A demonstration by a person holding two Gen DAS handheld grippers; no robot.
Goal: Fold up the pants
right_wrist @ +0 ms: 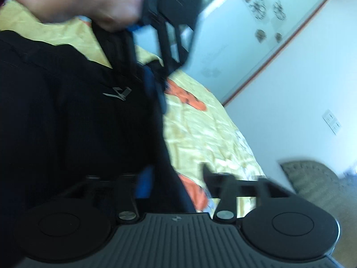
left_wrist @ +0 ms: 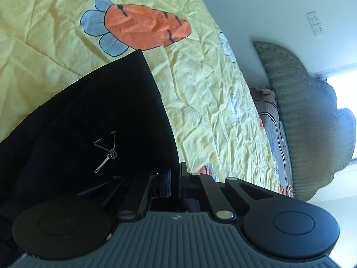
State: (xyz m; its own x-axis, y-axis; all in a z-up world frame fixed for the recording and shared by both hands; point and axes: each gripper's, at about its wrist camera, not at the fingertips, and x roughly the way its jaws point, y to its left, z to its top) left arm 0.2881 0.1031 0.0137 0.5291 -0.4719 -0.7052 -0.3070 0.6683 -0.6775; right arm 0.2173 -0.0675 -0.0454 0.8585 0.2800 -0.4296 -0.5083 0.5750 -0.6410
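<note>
Black pants (left_wrist: 100, 111) with a small silver logo (left_wrist: 107, 149) lie on a yellow bedsheet (left_wrist: 200, 102) printed with carrots. My left gripper (left_wrist: 175, 178) is shut on the pants' right edge; its pads meet with the dark cloth pinched between them. The right wrist view shows that same left gripper (right_wrist: 157, 89), held by a hand (right_wrist: 78, 0), biting the edge of the pants (right_wrist: 67, 122) just past the logo (right_wrist: 118, 92). Nearer along the same edge, my right gripper (right_wrist: 176, 178) is open. The cloth's edge runs between its fingers, and the pads do not press on it.
A grey-green padded headboard (left_wrist: 301, 122) and a pillow with a cable (left_wrist: 267, 111) lie beyond the sheet's right side. White wall with sockets (left_wrist: 314, 25) behind. A glass-panelled door (right_wrist: 256, 22) and another socket (right_wrist: 332, 121) show in the right wrist view.
</note>
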